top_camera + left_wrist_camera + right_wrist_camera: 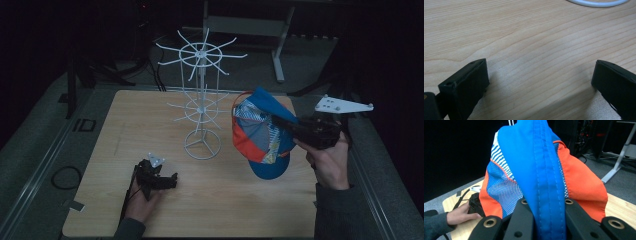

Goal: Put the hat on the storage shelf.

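A blue and orange cap (260,131) with mesh panels hangs in the air right of a white wire display stand (201,95). My right gripper (278,121) is shut on the cap's blue fabric (541,170), which runs up between the two jaws in the right gripper view. The stand's round base (202,144) rests on the wooden table (125,115). My left gripper (171,180) lies low at the table's front left, a hand around it, jaws pointing right. Its two black jaws stand wide apart over bare wood (539,75), with nothing between them.
A curve of the stand's white base ring (596,3) shows at the top of the left gripper view. The table sits on grey floor; a desk frame (280,45) and cables stand behind it in the dark. The other hand (461,215) shows in the right gripper view.
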Demonstrator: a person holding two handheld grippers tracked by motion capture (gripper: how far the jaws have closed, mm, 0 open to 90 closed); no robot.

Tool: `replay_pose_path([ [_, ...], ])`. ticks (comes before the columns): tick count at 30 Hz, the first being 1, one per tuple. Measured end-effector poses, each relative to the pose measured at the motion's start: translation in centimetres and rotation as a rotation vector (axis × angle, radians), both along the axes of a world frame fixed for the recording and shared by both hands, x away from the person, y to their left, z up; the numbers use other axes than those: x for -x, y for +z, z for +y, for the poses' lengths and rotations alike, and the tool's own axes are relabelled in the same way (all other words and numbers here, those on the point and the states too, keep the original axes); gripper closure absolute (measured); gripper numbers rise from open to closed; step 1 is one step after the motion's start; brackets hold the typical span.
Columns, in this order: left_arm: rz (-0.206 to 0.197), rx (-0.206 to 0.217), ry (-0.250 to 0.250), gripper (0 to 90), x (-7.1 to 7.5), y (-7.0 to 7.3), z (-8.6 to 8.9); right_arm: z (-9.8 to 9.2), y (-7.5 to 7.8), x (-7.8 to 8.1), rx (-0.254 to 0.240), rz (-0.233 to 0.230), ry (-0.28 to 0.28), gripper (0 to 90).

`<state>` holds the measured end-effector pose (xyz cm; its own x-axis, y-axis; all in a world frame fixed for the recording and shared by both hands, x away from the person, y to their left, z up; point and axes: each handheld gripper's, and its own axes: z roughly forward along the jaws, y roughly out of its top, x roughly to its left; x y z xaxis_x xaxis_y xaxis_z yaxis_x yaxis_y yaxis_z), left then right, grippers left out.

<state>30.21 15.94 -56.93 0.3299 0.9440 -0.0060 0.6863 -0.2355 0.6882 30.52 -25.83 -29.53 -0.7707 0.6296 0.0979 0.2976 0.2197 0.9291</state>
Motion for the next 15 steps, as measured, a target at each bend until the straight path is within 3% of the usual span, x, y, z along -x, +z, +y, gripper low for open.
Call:
replay_pose_path([
  [15, -0.002, 0.003, 0.002, 1.4, 0.0, -0.01, -0.02, 0.12, 0.41, 0.47, -0.008, -0.017, 0.016, 87.1],
])
